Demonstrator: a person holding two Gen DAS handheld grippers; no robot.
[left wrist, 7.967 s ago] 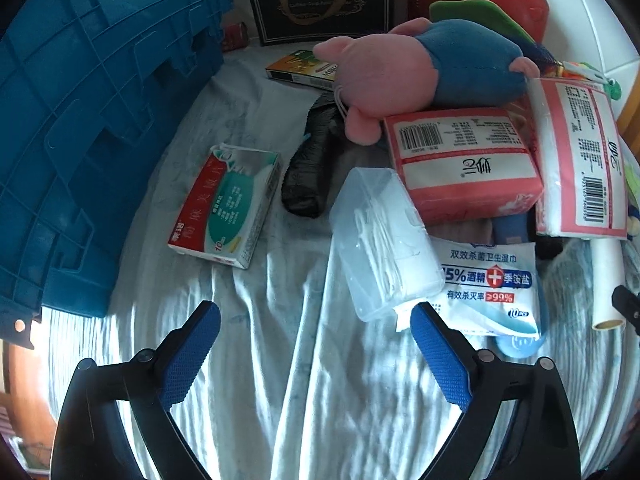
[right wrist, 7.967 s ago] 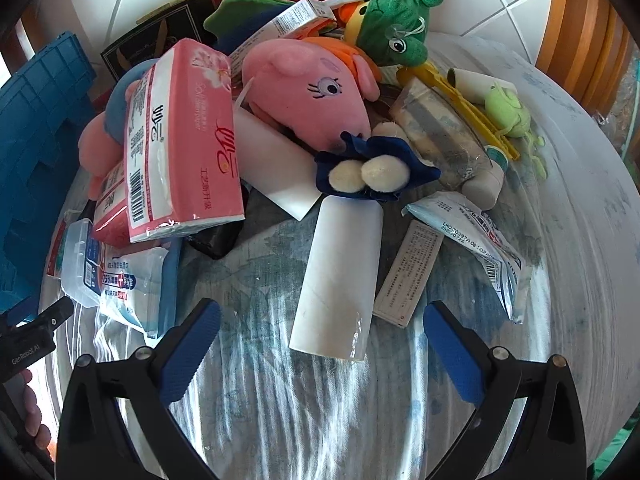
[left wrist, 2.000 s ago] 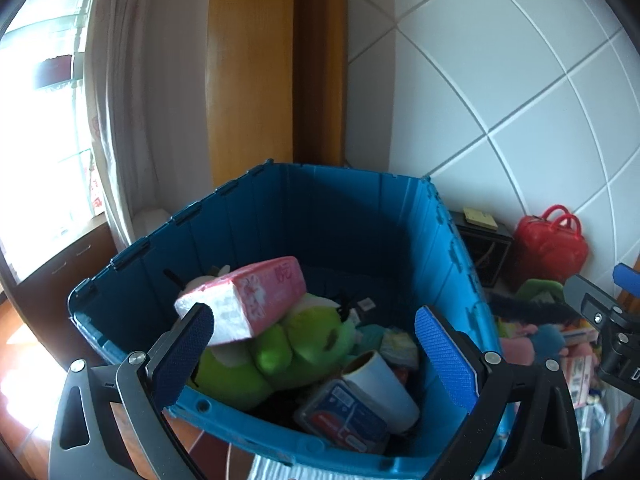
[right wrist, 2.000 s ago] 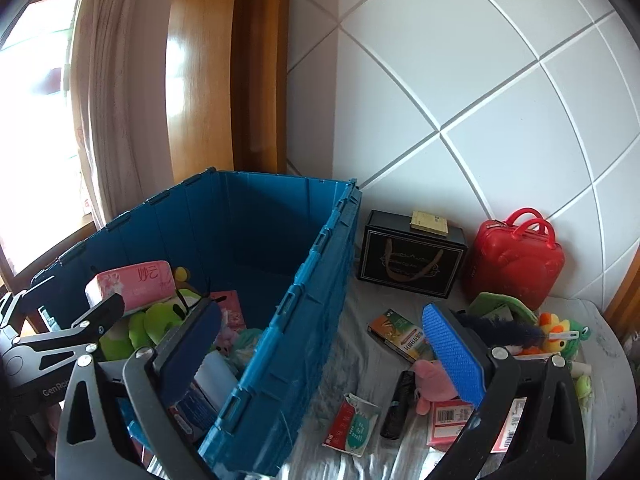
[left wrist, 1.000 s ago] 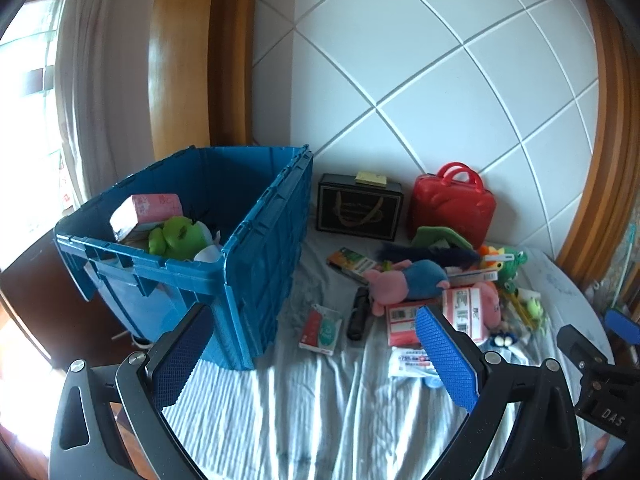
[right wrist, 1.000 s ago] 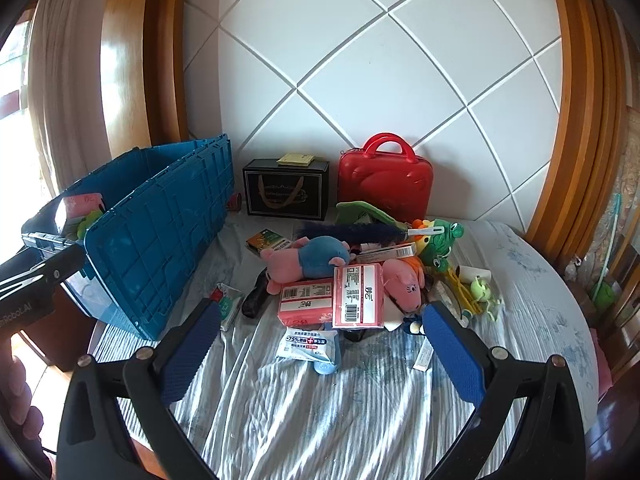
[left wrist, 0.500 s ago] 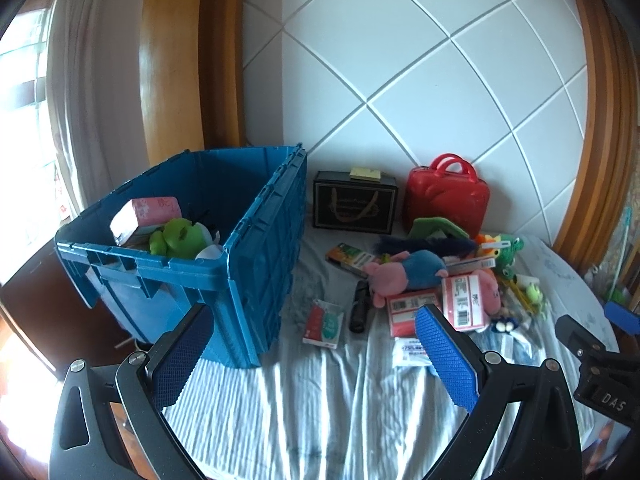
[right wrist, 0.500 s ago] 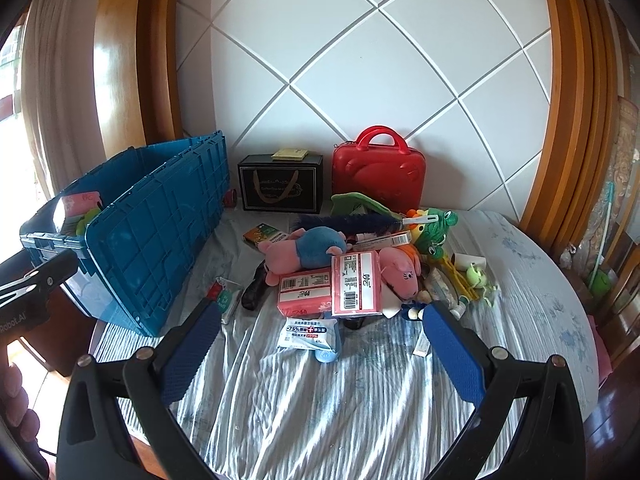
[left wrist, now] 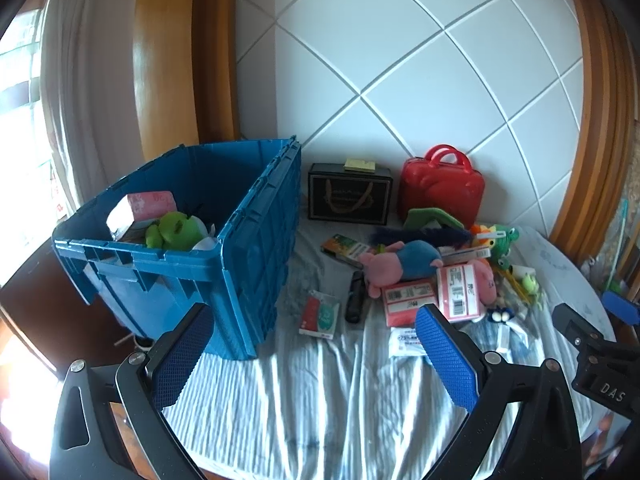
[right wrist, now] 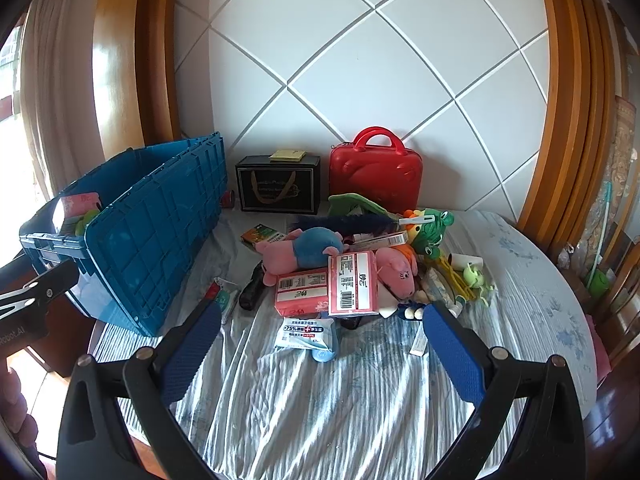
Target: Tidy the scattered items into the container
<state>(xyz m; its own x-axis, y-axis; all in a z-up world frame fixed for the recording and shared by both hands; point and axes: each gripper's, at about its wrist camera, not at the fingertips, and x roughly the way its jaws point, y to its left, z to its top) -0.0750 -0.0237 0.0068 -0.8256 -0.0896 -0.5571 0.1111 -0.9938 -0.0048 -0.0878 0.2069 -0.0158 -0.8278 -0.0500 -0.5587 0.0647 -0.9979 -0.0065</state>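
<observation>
A blue crate (left wrist: 256,264) (right wrist: 160,240) stands at the left of the bed and holds a pink tissue pack (left wrist: 142,208) and a green plush (left wrist: 176,232). Scattered items lie in a heap to its right: a pink and blue pig plush (left wrist: 400,262) (right wrist: 304,252), pink tissue packs (right wrist: 352,284), a wipes packet (right wrist: 306,332), a small red and green box (left wrist: 320,316), a green frog toy (right wrist: 430,232). My left gripper (left wrist: 316,354) and right gripper (right wrist: 322,354) both hang open and empty, well back from the heap.
A black gift box (right wrist: 278,184) and a red case (right wrist: 376,172) stand against the tiled wall. The striped sheet (right wrist: 320,400) spreads in front of the heap. Wooden frames flank the wall; a curtain (left wrist: 92,80) hangs left. A hand (right wrist: 16,412) shows at the lower left.
Both grippers have pulled back from over the crate to a wide view of the bed. In the last half second the view shifted only slightly.
</observation>
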